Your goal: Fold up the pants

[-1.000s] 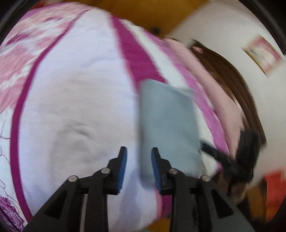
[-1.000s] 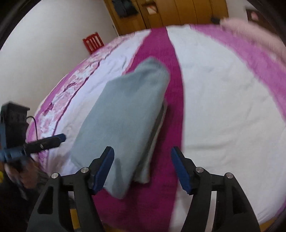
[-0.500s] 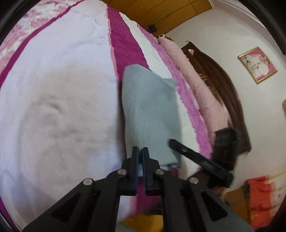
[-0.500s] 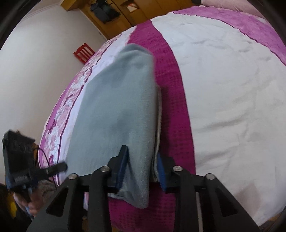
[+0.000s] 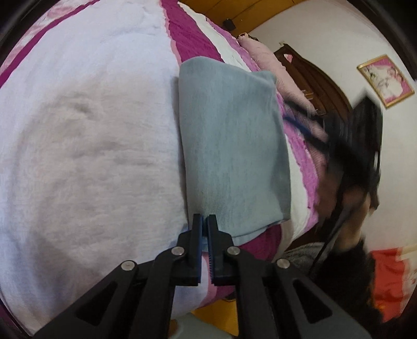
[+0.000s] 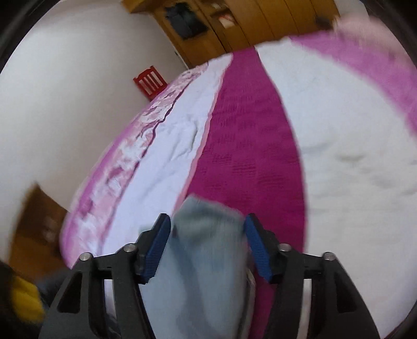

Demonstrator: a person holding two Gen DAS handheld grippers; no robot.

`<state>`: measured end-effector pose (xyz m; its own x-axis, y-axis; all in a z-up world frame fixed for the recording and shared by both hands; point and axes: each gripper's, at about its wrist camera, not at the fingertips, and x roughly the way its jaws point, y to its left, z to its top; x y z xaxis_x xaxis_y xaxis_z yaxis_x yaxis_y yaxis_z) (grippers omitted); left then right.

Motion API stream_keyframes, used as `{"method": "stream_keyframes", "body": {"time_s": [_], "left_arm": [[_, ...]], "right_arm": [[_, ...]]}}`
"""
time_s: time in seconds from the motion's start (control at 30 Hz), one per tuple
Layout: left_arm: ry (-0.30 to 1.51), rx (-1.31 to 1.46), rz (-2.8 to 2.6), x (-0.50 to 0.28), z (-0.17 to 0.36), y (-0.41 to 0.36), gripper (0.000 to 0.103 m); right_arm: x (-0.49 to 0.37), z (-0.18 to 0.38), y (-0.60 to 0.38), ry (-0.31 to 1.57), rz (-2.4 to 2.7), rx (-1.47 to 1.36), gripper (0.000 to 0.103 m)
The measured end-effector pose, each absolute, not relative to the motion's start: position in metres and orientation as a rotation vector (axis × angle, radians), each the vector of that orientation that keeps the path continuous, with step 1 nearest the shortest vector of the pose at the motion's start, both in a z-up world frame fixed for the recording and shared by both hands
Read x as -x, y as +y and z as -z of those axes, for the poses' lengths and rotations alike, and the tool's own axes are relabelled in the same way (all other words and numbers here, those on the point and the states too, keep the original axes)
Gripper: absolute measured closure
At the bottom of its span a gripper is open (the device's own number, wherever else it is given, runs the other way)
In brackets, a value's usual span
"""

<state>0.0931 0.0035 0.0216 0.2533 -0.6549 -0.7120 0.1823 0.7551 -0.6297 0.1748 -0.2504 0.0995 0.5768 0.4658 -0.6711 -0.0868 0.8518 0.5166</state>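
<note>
Left wrist view first: wide white bedspread (image 5: 86, 146) filling the left side, magenta stripe (image 5: 192, 39) running far along the bed, then the folded grey pants (image 5: 232, 146) lying flat across that stripe near the bed's near edge. Left tongs (image 5: 204, 226) pressed together at the near left corner of the pants, blue pads almost meeting; hard to tell whether a thin edge of cloth sits pinched between them or nothing at all. Further right, a pink rolled blanket (image 5: 273, 67) along the far side, a dark wooden headboard (image 5: 320, 86), a framed picture (image 5: 385, 79) on the wall. Blurred black shape at right, most likely the right tongs (image 5: 359, 146).

Over to the right wrist view: red chair (image 6: 150, 81) far left against the wall, wardrobe (image 6: 234, 23) at the far end. Right tongs (image 6: 207, 247) closing, thick grey bundle of pants between the blue pads and filling the gap.

Judging the step: squaring up or shifting the finished fold. Best handled by keeping both grips level, moving together, avoiding a tug that peels the top layer off, and setting it down flat before letting go.
</note>
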Motion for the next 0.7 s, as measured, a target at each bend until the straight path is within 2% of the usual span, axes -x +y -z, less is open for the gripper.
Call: {"method": "stream_keyframes", "body": {"time_s": [0.03,0.17,0.33,0.4,0.43,0.47,0.5,0.6,0.63,0.7], "left_arm": [[1.185,0.462,0.596,-0.094,-0.022,0.000,0.099],[1.178,0.461,0.594,-0.094,-0.016,-0.007,0.099],[1.163,0.433,0.606,-0.093,-0.020,-0.006,0.099],[1.160,0.435,0.606,-0.092,-0.020,-0.005,0.099],[1.163,0.448,0.605,-0.092,-0.020,-0.004,0.099],[1.166,0.453,0.604,-0.092,-0.018,-0.005,0.099],[1.166,0.458,0.605,-0.092,-0.017,-0.005,0.099],[1.169,0.494,0.603,-0.094,-0.020,0.000,0.097],[1.174,0.506,0.600,-0.096,-0.022,0.002,0.089],[1.163,0.535,0.585,-0.100,-0.029,0.011,0.082]], "right_arm": [[-0.186,-0.090,-0.256,0.921,-0.347,-0.538,0.090],[-0.210,-0.065,-0.272,0.925,-0.344,-0.786,0.096],[-0.211,-0.046,-0.287,0.950,-0.276,-0.896,0.094],[-0.206,-0.052,-0.290,0.929,-0.207,-0.867,0.090],[-0.199,-0.060,-0.294,0.898,-0.172,-0.842,0.076],[-0.193,-0.070,-0.296,0.871,-0.152,-0.815,0.056],[-0.185,-0.081,-0.296,0.849,-0.140,-0.779,0.050],[-0.148,-0.123,-0.278,0.756,-0.144,-0.556,0.042],[-0.126,-0.141,-0.252,0.717,-0.176,-0.403,0.035],[-0.095,-0.153,-0.208,0.684,-0.247,-0.182,0.033]]}}
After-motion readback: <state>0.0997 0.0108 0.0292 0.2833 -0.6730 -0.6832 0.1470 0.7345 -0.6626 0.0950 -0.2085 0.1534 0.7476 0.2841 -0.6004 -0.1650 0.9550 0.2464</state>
